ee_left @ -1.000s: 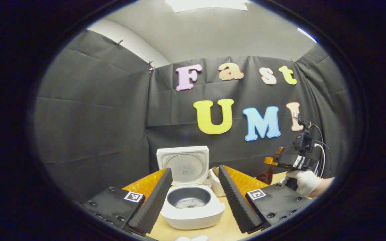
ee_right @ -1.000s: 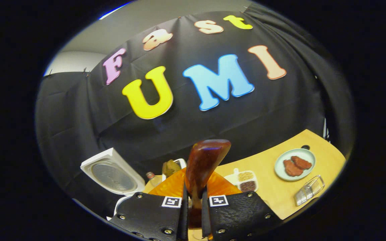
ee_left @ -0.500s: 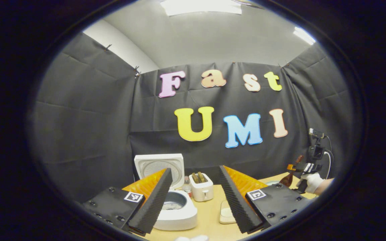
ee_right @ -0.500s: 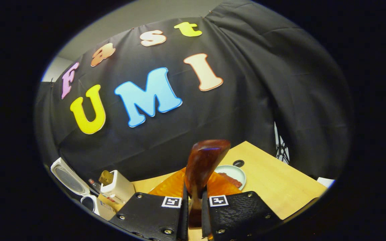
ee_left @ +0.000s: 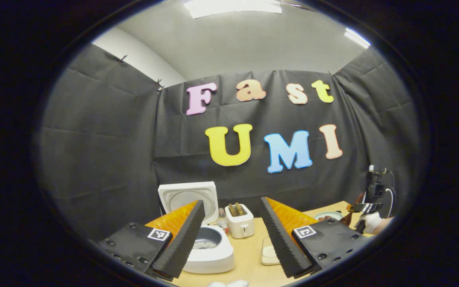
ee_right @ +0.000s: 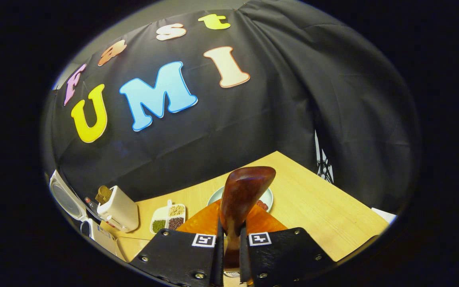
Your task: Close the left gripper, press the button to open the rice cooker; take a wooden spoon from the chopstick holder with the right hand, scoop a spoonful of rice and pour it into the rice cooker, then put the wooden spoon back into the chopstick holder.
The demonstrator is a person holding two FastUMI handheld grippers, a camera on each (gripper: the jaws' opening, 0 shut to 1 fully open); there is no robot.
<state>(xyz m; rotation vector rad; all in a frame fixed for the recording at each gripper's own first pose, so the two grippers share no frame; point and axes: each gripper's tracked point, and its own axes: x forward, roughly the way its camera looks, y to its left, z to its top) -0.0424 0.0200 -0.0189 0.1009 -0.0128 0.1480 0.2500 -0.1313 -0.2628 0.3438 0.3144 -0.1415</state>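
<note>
Black cloth walls (ee_left: 106, 139) surround a wooden table (ee_right: 313, 207) under ceiling lights (ee_left: 231, 7).

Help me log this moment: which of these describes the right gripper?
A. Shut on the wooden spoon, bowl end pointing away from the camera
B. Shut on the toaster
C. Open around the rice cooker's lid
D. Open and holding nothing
A: in the right gripper view the right gripper has both fingers pressed on the handle of the wooden spoon, whose bowl end points away from the camera, above the table.
</note>
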